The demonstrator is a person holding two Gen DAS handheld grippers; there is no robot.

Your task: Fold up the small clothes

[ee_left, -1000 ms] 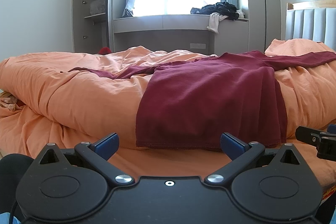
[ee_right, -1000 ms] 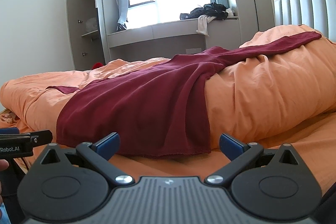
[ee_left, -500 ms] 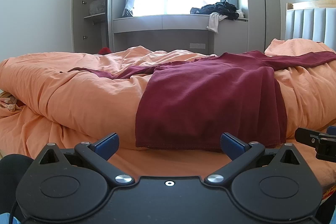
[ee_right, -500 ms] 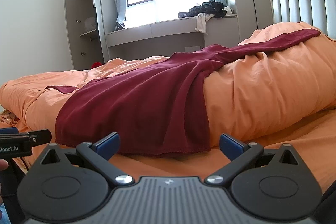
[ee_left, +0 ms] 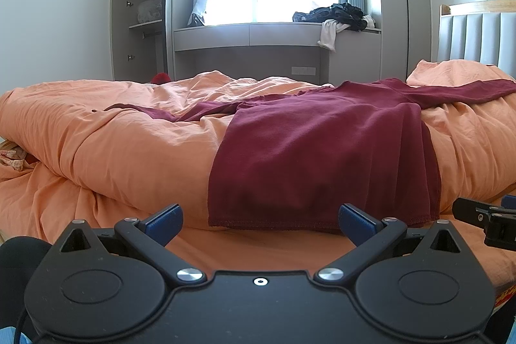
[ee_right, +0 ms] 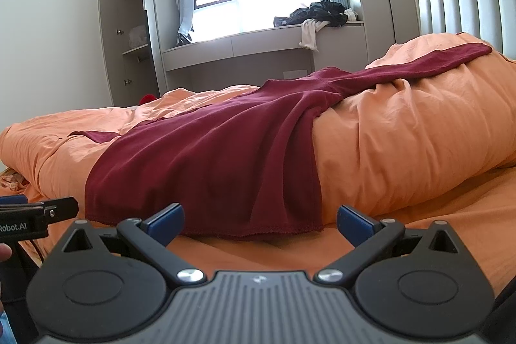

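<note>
A dark red long-sleeved top (ee_left: pixel 322 150) (ee_right: pixel 219 163) lies spread over a rumpled orange duvet (ee_left: pixel 113 144) (ee_right: pixel 403 144), its hem hanging toward me and one sleeve stretched out to each side. My left gripper (ee_left: pixel 259 220) is open, low in front of the hem, with nothing between its blue fingertips (ee_left: pixel 164 219). My right gripper (ee_right: pixel 259 220) is open too, just short of the hem's right part, and holds nothing. Each gripper shows at the edge of the other's view: the right one (ee_left: pixel 483 215), the left one (ee_right: pixel 35 213).
The orange bed sheet (ee_right: pixel 451 221) lies flat in front of the duvet. A grey padded headboard (ee_right: pixel 467 5) stands at the right. Behind the bed are a window bench with a heap of dark clothes (ee_left: pixel 335 13) and an open wardrobe (ee_left: pixel 138 15).
Both grippers have drifted slightly, the right one tilting a little; the top and duvet lie as before. Both grippers stay open.
</note>
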